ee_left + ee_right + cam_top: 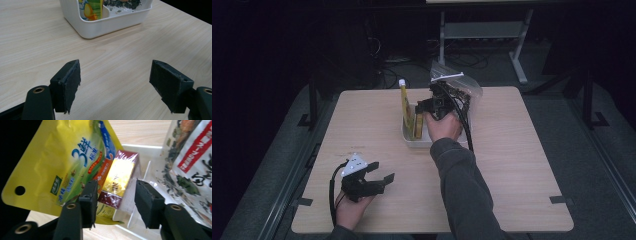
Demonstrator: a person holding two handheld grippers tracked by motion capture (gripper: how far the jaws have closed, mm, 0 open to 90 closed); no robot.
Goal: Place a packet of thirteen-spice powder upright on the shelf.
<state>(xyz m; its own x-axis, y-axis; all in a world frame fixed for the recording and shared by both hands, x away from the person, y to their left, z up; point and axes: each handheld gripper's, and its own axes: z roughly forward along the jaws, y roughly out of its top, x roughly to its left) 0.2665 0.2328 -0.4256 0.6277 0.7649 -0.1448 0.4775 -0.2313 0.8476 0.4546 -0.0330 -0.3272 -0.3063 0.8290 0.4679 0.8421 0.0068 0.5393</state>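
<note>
A white bin (419, 140) sits on the wooden table (522, 160). Ahead of the claw, a yellow pouch (67, 162) and a red-gold box (120, 177) stand inside, a clear seaweed bag (192, 165) alongside.

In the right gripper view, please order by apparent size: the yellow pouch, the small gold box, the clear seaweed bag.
1. Yellow pouch, largest.
2. Clear seaweed bag, cut off by the frame edge, so unsure.
3. Small gold box, smallest.

The high view looks forward and down over the whole worktop (512, 165). Each claw camera sits low and close; all three share the white bin (412, 138), mid-frame from above.
</note>
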